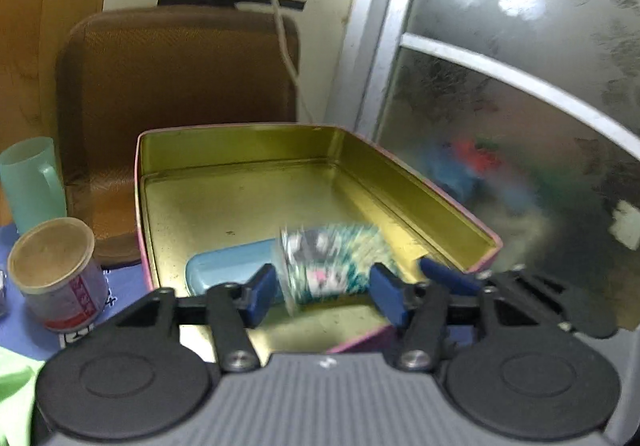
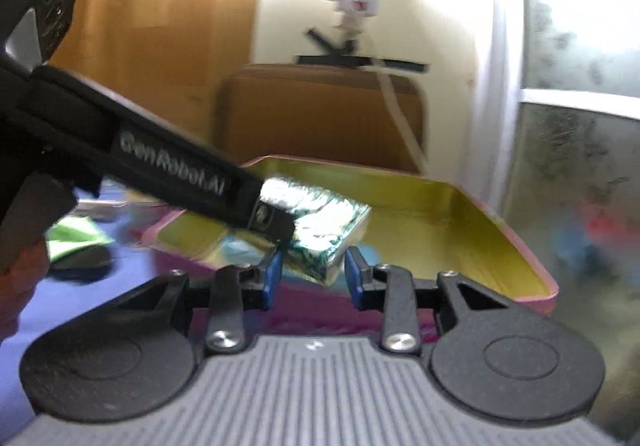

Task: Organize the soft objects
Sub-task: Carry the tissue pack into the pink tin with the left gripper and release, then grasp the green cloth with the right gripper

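Blue cloth covers the surface (image 1: 128, 278), backed by a brown cushion (image 1: 180, 85) and frosted window (image 1: 520, 85). From the left stand a mint mug (image 1: 30, 181) and a tipped can (image 1: 56, 274), then an open gold-lined tin (image 1: 240, 201). Inside it lie a pale blue case (image 1: 224, 270) and a blurred, patterned packet (image 1: 332, 262). That packet sits between the blue fingers of the left tool (image 1: 322, 296), apparently gripped. The right tool (image 2: 312, 278), partly open, holds nothing; its fingers flank the packet's near corner.
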Demonstrator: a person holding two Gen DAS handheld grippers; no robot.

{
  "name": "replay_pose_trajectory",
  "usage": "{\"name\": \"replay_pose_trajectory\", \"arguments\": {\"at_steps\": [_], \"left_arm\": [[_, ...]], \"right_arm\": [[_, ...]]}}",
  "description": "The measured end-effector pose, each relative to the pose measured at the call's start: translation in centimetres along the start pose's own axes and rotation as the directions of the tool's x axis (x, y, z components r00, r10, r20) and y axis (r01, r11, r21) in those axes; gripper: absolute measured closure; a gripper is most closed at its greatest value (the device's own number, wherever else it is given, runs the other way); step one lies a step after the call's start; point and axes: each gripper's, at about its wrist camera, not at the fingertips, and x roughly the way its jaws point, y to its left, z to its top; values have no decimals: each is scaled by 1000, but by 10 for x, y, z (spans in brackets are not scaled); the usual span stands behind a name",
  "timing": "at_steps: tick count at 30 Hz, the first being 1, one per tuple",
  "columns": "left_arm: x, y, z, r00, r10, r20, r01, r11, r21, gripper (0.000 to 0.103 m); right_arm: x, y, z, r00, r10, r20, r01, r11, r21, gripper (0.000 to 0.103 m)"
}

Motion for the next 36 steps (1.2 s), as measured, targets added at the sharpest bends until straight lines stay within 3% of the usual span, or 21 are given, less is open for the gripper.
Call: {"name": "replay_pose_trajectory", "arguments": {"at_steps": [2, 8, 14, 18, 20, 23, 26, 28, 31, 32, 34, 36], "left_arm": [[4, -2, -2, 1000, 2, -14, -2, 1000, -9, 48], [-29, 2, -14, 999, -27, 43, 28, 1000, -15, 47], [-91, 33, -52, 996, -1, 89, 4, 999, -33, 45], [-126, 79, -89, 992, 97, 79, -88, 990, -109, 45], [-144, 104, -107, 981, 181, 71, -168, 973, -159, 45], [-166, 138, -126, 956, 287, 60, -266, 935, -234, 46], [-189, 164, -139, 942, 330, 59, -296, 901, -317, 46], [-199, 169, -143, 939, 336, 73, -294, 893, -340, 46], [-214, 173, -148, 934, 344, 96, -292, 891, -347, 46], [-217, 172, -149, 934, 342, 103, -288, 891, -351, 46], [-221, 173, -151, 935, 336, 112, -277, 891, -359, 46], [-221, 172, -151, 938, 326, 114, -265, 891, -368, 46]], "right_arm": [[7, -6, -3, 997, -74, -6, 74, 997, 2, 62], [-9, -14, -9, 996, -84, 36, 78, 986, 148, 62], [-22, 6, -6, 996, -11, 87, -5, 983, 183, 62], [-24, 37, 0, 990, 113, 81, -124, 981, 152, 62], [-24, 58, 3, 978, 203, 55, -208, 972, 113, 62], [-14, 99, 7, 940, 340, 0, -340, 940, 26, 62], [13, 139, 19, 897, 437, -66, -441, 895, -62, 62], [38, 161, 27, 879, 461, -125, -473, 877, -91, 57], [74, 186, 34, 853, 474, -219, -500, 862, -81, 24], [87, 193, 36, 846, 472, -249, -504, 860, -81, 21], [101, 202, 36, 842, 455, -290, -498, 863, -90, 21], [115, 212, 35, 821, 456, -344, -512, 854, -89, 29]]}}
